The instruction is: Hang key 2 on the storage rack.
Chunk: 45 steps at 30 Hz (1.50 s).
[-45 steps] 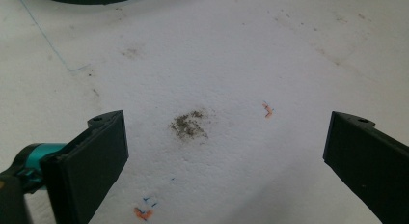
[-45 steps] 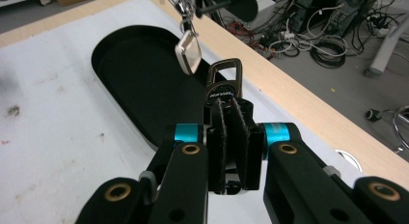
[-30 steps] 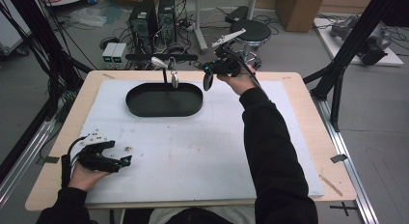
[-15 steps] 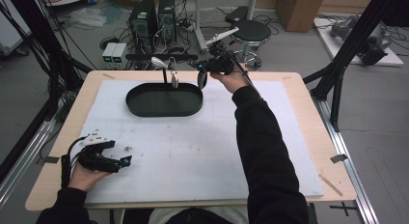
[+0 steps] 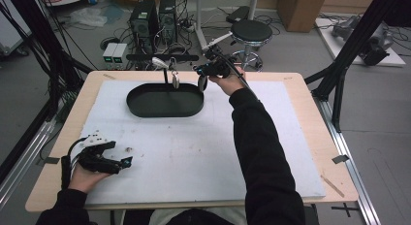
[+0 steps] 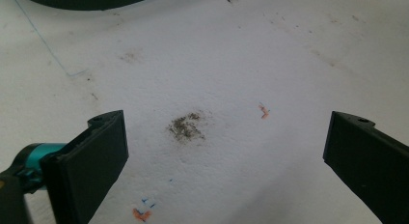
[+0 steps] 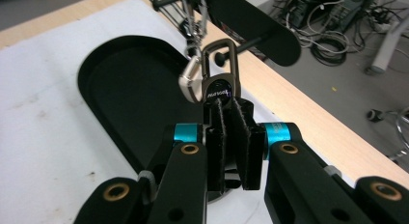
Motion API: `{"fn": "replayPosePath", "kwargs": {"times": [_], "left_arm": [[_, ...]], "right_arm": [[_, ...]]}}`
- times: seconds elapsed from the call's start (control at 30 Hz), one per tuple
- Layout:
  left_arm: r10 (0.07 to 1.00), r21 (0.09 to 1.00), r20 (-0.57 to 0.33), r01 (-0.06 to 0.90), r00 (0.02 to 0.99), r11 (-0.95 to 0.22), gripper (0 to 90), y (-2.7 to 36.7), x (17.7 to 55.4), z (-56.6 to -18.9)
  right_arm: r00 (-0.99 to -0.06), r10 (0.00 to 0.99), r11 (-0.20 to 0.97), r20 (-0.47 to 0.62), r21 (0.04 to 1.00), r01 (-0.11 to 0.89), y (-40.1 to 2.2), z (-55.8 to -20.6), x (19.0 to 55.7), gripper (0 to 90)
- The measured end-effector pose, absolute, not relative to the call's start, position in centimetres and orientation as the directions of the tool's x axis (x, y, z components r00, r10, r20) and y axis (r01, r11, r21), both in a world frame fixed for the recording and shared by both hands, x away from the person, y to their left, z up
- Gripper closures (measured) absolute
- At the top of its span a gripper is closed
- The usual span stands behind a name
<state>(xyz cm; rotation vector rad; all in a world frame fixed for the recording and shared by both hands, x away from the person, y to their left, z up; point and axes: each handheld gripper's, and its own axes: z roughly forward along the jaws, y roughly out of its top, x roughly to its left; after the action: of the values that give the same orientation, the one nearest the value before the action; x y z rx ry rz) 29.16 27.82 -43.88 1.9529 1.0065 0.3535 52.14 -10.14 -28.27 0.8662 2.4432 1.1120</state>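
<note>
The right tool (image 7: 230,137) clamps a dark metal carabiner clip (image 7: 219,74), long axis pointing away over the black oval tray (image 7: 120,98). The left tool (image 6: 226,156) rests wide open on the counter (image 5: 300,137).

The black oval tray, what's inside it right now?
The black oval tray looks bare inside in the high view. In the right gripper view, the right gripper, shut on a metal keyring clip, covers the tray's near right part, so that patch cannot be checked.
</note>
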Motion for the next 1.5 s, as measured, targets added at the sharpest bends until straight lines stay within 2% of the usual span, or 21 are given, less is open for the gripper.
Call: {"fn": "replayPosePath", "kwargs": {"times": [0.23, 0.43, 0.67, 0.8, 0.87, 0.97, 1.17, 1.27, 1.33, 1.5], "left_arm": [[0.760, 0.811, -0.129, 0.509, 0.637, -0.288, 2.4, 27.8, 29.1, -43.9], [0.760, 0.813, -0.132, 0.508, 0.637, -0.285, 2.4, 27.8, 29.1, -43.9], [0.761, 0.814, -0.135, 0.509, 0.635, -0.281, 2.4, 27.8, 29.0, -44.0], [0.761, 0.813, -0.135, 0.510, 0.634, -0.281, 2.4, 27.8, 29.0, -44.0], [0.762, 0.813, -0.136, 0.511, 0.634, -0.280, 2.4, 27.8, 29.1, -44.0], [0.762, 0.812, -0.136, 0.511, 0.633, -0.280, 2.4, 27.8, 29.0, -44.0], [0.763, 0.812, -0.135, 0.511, 0.632, -0.280, 2.4, 27.8, 29.0, -43.9], [0.762, 0.813, -0.137, 0.512, 0.632, -0.279, 2.4, 27.8, 28.9, -43.9], [0.763, 0.813, -0.136, 0.511, 0.632, -0.278, 2.4, 27.8, 28.9, -43.9], [0.764, 0.812, -0.135, 0.512, 0.631, -0.279, 2.4, 27.8, 28.9, -43.9]], "right_arm": [[-0.742, 0.669, 0.505, -0.044, 0.760, 0.410, -9.9, -29.0, 52.7, 85.8], [-0.704, 0.710, 0.434, -0.032, 0.806, 0.402, -9.5, -28.7, 53.0, 88.5], [-0.694, 0.719, 0.433, -0.024, 0.797, 0.421, -10.2, -29.4, 53.1, 86.8], [-0.704, 0.709, 0.407, 0.042, 0.791, 0.457, -11.0, -30.1, 53.1, 69.7], [-0.699, 0.713, 0.411, 0.057, 0.774, 0.482, -11.1, -30.3, 53.0, 53.8], [-0.689, 0.720, 0.409, 0.077, 0.756, 0.511, -11.3, -30.2, 52.8, 35.2], [-0.695, 0.712, 0.396, 0.097, 0.762, 0.513, -12.2, -29.9, 51.9, 13.2], [-0.692, 0.717, 0.399, 0.090, 0.760, 0.513, -13.2, -30.1, 51.5, 9.4], [-0.690, 0.718, 0.415, 0.086, 0.743, 0.525, -13.7, -30.3, 51.3, 3.2], [-0.681, 0.728, 0.397, 0.083, 0.759, 0.516, -15.4, -30.8, 50.3, 2.2]]}}
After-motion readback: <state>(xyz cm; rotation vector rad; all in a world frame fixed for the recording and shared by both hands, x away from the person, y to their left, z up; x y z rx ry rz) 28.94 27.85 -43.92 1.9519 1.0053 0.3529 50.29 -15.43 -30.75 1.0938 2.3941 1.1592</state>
